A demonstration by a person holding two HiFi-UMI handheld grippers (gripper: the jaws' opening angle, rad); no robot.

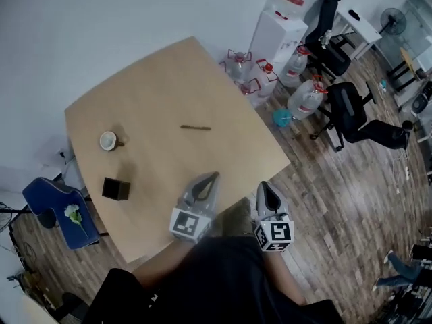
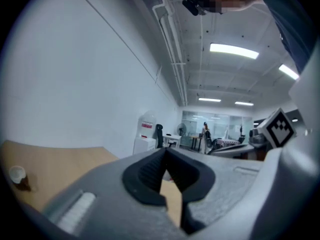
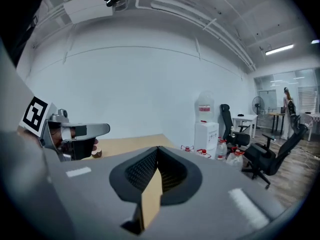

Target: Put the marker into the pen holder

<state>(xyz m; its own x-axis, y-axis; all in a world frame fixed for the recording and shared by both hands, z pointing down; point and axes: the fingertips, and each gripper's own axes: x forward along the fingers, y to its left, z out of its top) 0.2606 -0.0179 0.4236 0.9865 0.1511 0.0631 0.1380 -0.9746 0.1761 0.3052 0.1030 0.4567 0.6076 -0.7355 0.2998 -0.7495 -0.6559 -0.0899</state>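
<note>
Head view: wooden table (image 1: 169,79), nearly bare.
- The marker (image 1: 196,127) lies flat near the table's middle, lengthwise left to right, touching nothing. Lying free like this, it is open to a pinch from above.
- The pen holder (image 1: 115,188), a black square box with its mouth up, stands near the left front edge, well apart from the marker.
- A small white cup (image 1: 108,140) sits beyond the holder, clear of both.

Left gripper (image 1: 208,181): held low over the near edge of the table and pointing towards the marker. In its own view the jaws meet at the tips (image 2: 165,151) with nothing between them.

Right gripper (image 1: 265,189): just off the table's near corner, beside the left one. Its jaws are also closed on nothing (image 3: 157,150).

Judgement: this looks like a ready stance, with no grasp begun. The left gripper is nearer to both marker and holder, so it seems the likelier picker. Its jaws must part before closing across the marker's barrel.
</note>
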